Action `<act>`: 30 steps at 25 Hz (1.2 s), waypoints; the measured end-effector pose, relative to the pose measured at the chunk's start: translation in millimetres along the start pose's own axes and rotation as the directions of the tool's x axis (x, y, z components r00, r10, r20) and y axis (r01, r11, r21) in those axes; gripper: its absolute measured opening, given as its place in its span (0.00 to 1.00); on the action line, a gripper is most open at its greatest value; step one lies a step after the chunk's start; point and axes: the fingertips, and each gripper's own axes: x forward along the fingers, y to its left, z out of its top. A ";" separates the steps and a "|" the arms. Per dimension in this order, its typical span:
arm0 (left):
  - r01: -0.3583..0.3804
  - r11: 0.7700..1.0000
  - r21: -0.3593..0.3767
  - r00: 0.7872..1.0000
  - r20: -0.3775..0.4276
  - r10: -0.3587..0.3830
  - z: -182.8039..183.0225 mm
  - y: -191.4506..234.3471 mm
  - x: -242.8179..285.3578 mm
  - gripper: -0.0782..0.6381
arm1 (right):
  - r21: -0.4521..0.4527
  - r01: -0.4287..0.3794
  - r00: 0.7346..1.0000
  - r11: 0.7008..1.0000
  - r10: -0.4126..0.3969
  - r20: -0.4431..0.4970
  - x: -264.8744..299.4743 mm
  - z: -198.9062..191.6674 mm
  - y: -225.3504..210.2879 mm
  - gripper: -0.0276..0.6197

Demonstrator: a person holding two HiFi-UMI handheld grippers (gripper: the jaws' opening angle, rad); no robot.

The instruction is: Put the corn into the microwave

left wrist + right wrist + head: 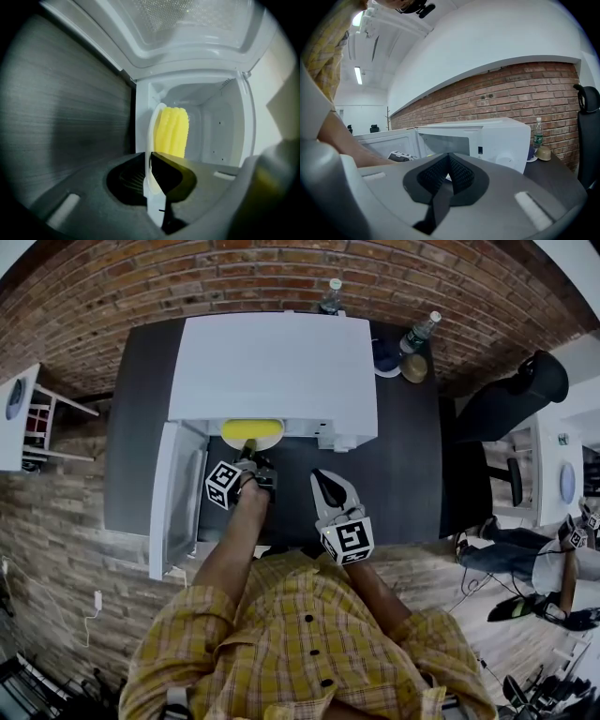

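Observation:
A yellow corn cob (pixel 172 131) lies on a pale plate (pixel 151 140), whose rim runs edge-on between the jaws of my left gripper (pixel 151 161). That gripper is shut on the rim. Corn and plate are at the mouth of the white microwave's cavity (pixel 215 126). In the head view the corn (pixel 251 430) shows at the opening of the microwave (pixel 272 362), with the left gripper (pixel 251 460) right in front of it. The door (pixel 178 498) stands swung open to the left. My right gripper (pixel 328 486) hovers shut and empty in front of the microwave (pixel 497 140).
The microwave sits on a dark table (pixel 412 465) against a brick wall. Two bottles (pixel 419 332) (pixel 331 296), a blue dish (pixel 382 357) and a tan bowl (pixel 413 367) stand behind it to the right. A black chair (pixel 511 399) is at the table's right end.

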 end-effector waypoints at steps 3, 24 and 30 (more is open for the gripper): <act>0.002 1.000 0.019 1.000 -0.006 -0.002 -0.1 -1.5 1.3 0.14 | 0.000 0.000 1.000 1.000 0.000 -0.005 0.6 -1.4 -1.8 0.05; -0.029 0.999 -0.040 1.000 -0.011 0.029 -2.9 -11.5 7.4 0.25 | 0.007 -0.011 1.000 1.000 0.011 -0.008 6.7 -0.9 -3.0 0.05; 0.003 0.999 -0.045 1.000 -0.004 -0.003 -4.4 -13.1 -0.3 0.25 | 0.003 -0.013 1.000 1.000 0.013 -0.004 5.2 0.3 -2.8 0.05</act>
